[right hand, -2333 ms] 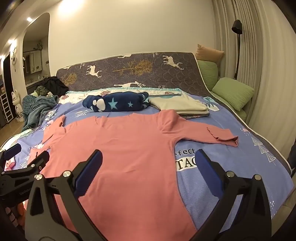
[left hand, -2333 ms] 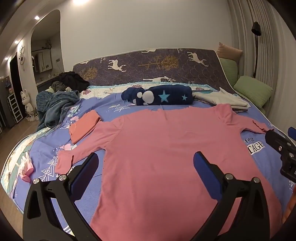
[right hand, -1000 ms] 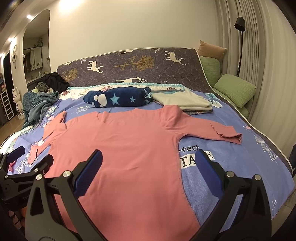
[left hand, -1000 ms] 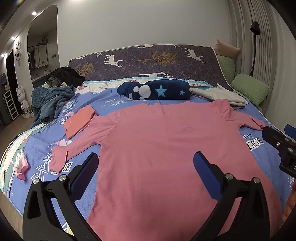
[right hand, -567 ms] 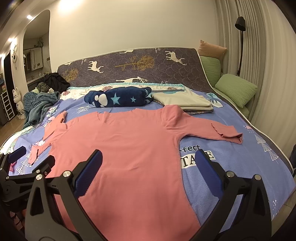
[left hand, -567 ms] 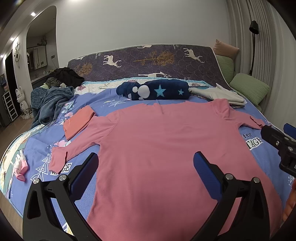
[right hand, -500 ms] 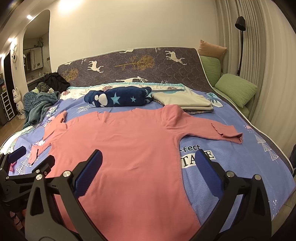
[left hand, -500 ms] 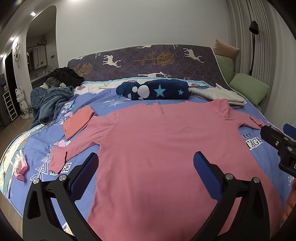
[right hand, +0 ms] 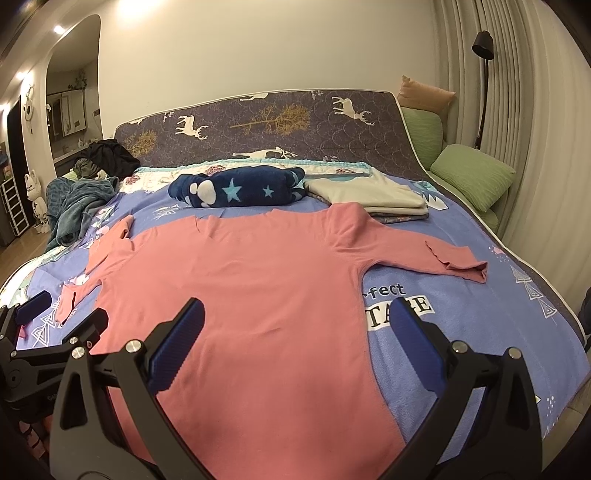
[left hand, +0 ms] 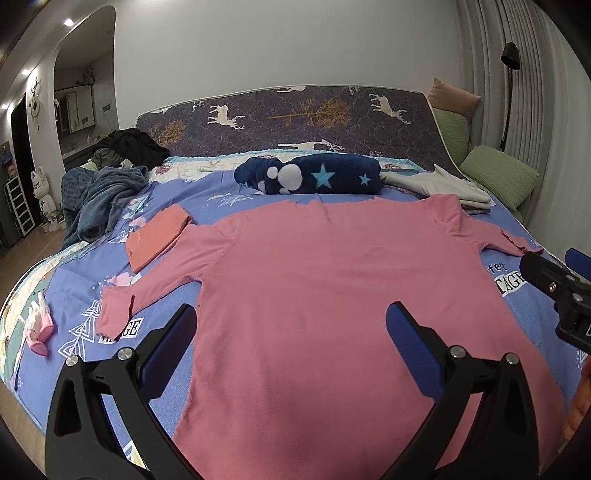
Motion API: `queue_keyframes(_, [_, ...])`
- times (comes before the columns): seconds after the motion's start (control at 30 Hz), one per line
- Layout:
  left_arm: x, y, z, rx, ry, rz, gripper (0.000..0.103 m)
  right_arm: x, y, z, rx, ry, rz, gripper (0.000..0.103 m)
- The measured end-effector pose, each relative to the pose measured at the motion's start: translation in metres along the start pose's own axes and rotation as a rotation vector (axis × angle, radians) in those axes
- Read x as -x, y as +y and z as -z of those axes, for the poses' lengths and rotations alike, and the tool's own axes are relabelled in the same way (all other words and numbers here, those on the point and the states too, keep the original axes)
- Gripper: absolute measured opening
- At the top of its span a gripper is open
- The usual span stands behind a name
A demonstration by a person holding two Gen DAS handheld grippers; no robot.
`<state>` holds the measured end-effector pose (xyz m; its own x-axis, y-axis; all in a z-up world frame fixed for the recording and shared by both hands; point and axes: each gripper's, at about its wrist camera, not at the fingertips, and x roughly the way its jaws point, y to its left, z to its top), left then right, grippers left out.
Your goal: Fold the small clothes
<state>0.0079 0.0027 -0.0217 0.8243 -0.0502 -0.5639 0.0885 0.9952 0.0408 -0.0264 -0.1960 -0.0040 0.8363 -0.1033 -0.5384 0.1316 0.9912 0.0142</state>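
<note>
Pink shirt (left hand: 332,280) lies flat on the bed (right hand: 480,332), sleeves spread, so the edges are free to grab. I hold left gripper (left hand: 291,328) and right gripper (right hand: 295,325) above its hem, jaws wide and empty, ready for the first fold.

Warm ceiling spotlights (right hand: 58,28) upper left; dim room, strong fisheye bending, dark vignetted corners, focus sharp.
</note>
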Motion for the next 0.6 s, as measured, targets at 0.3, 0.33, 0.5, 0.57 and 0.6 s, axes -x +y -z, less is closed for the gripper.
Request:
queue_keyframes(0.3, [-0.007,0.010,0.004,0.022,0.015,-0.003,0.102,-0.008,0.002,0.000,0.002,0.022,0.008,0.101])
queue_keyframes(0.33, [-0.008,0.011,0.004,0.022,0.018,-0.002,0.102,-0.009,0.002,0.001,0.003,0.023,0.009,0.101])
queue_keyframes(0.5, [-0.011,0.016,0.006,0.030,0.024,0.007,0.102,-0.013,0.006,0.001,0.016,0.032,0.011,0.101])
queue_keyframes(0.57, [-0.011,0.018,0.007,0.033,0.025,0.009,0.102,-0.016,0.009,0.002,0.020,0.040,0.011,0.101])
queue_keyframes(0.6, [-0.012,0.019,0.007,0.035,0.026,0.009,0.102,-0.018,0.010,0.002,0.023,0.042,0.011,0.101])
